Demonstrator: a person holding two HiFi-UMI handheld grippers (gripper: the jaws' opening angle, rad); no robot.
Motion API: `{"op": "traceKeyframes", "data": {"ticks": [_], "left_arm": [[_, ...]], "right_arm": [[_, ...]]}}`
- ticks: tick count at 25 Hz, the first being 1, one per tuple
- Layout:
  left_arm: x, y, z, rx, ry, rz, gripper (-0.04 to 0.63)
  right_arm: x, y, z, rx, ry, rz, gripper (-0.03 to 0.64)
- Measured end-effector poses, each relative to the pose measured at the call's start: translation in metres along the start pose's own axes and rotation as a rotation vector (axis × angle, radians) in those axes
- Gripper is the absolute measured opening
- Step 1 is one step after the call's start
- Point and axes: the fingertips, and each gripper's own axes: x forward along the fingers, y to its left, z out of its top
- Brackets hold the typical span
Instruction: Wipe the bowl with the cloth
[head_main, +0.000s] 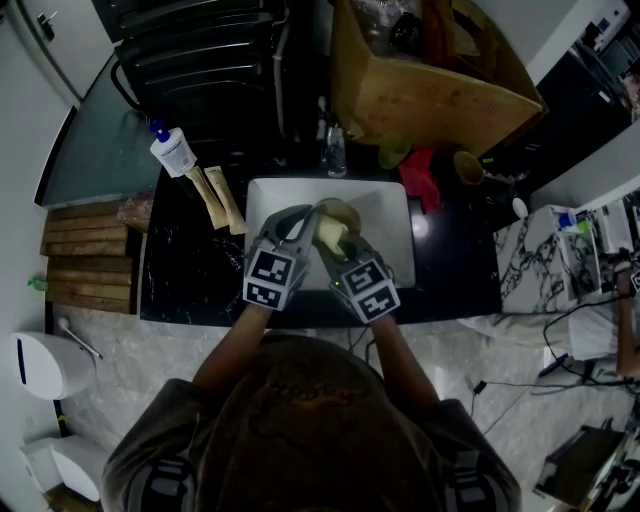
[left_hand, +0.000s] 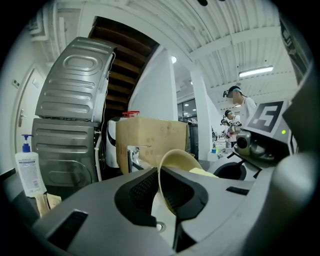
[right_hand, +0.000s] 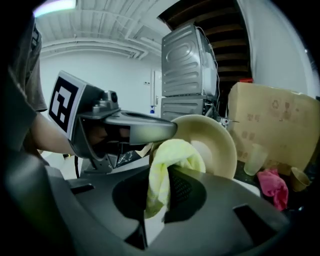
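Left hand-held gripper (left_hand: 162, 189) clamped the bowl (right_hand: 220, 145) by its rim; right hand-held gripper (right_hand: 161, 192), closed on the cloth (right_hand: 172, 157), pressed it inside. Wiping apparently underway, unfinished.

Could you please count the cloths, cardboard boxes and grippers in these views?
Cloths: 2, yellow-green cloth and crumpled pink cloth
Brown cardboard box: 1
Grippers: 2, left gripper on the beige bowl, right gripper on the yellow-green cloth
Total: 5
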Motion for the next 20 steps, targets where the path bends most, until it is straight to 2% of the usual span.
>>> {"op": "traceKeyframes", "data": {"ticks": [3,13,20], "left_arm": [[-0.001,-0.001,-0.001,0.001,0.002,-0.005,0.026],[-0.002,-0.007,-0.010,0.001,0.036,-0.033,0.023],[-0.003,-0.014,-0.007,0.012,0.027,-0.037,0.023]], "right_arm": [[-0.002,0.001,0.008,-0.014,-0.017,0.014,0.021],[-0.011,-0.010,0.036,-0.066,-0.076,-0.035,0.021],[-0.022,-0.037,0.042,-0.095,-0.111,-0.175,0.021]]}}
